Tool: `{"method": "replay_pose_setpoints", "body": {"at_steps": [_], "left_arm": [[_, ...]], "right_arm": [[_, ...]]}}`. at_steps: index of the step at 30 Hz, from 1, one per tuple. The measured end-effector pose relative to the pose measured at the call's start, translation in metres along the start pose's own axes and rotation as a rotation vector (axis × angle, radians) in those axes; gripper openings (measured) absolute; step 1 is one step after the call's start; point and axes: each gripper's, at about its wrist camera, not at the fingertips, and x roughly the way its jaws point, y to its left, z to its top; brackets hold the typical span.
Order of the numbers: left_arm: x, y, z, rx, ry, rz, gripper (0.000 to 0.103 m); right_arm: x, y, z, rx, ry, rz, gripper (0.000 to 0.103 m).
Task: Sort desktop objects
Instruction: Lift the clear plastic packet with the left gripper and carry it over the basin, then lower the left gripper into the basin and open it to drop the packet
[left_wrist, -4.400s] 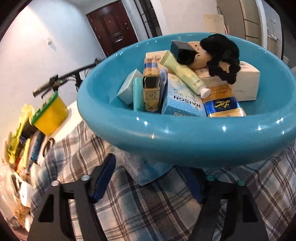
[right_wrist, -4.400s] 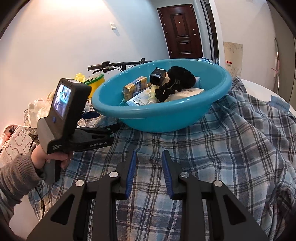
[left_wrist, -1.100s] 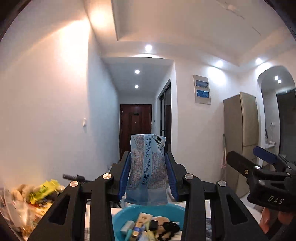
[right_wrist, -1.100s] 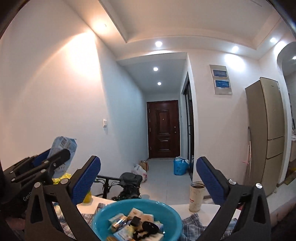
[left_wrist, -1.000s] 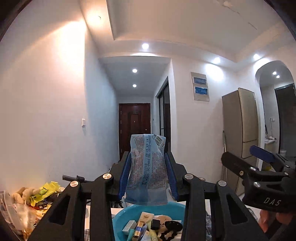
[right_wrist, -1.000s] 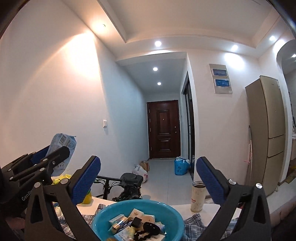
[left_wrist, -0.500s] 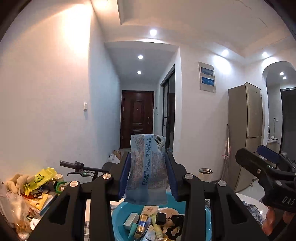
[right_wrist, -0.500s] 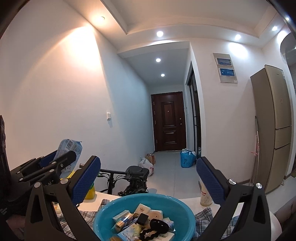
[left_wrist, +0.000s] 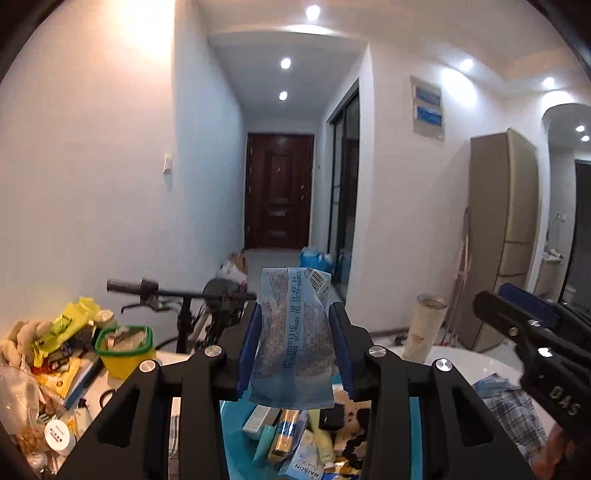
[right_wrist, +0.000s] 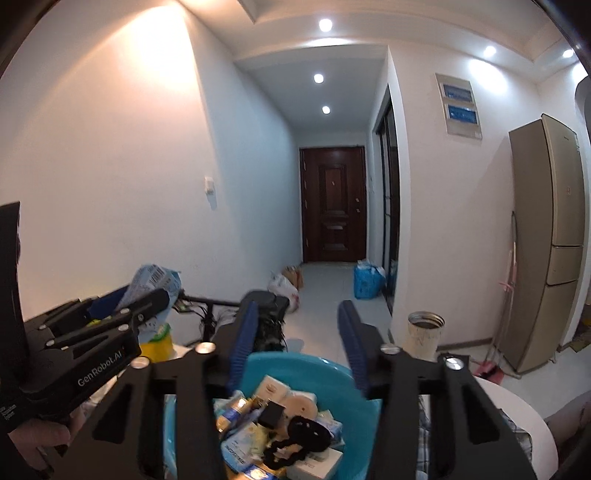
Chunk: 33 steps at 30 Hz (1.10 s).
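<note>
Right gripper (right_wrist: 295, 339) fingers narrowed, empty; left gripper (left_wrist: 294, 349) pinches blue packet (left_wrist: 293, 332)

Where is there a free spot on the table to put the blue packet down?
Bare white tabletop shows right of the blue basin, beyond the plaid cloth and near the metal cup. The basin is heaped full, and the table's left edge is crowded around the yellow tub. The left gripper holds the blue packet above the basin.

"RAISON" on box (left_wrist: 305, 466), "GenRobot.AI" on left gripper (right_wrist: 146, 301), "20251110" on packet (left_wrist: 293, 338)
</note>
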Motion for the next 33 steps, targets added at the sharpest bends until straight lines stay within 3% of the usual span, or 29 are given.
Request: {"method": "replay_pose_setpoints", "body": {"at_steps": [4,12,21,25,33], "left_arm": [[0.041,0.002,-0.016,-0.018,0.132,-0.032,0.04],[0.099,-0.003,-0.05,-0.009,0.328,-0.011,0.04],[0.168,-0.006,-0.105,0.002,0.622,-0.024,0.04],[0.176,-0.009,-0.116,0.006,0.664,-0.023,0.04],[0.169,-0.01,-0.107,-0.005,0.654,-0.029,0.04]], "right_arm": [[0.029,-0.006,-0.011,0.022,0.082,0.024,0.033],[0.078,-0.023,-0.036,0.062,0.243,0.037,0.033],[0.085,-0.029,-0.043,0.06,0.298,0.031,0.033],[0.091,-0.022,-0.042,0.052,0.306,0.034,0.033],[0.101,-0.021,-0.048,0.053,0.341,0.031,0.033]]}}
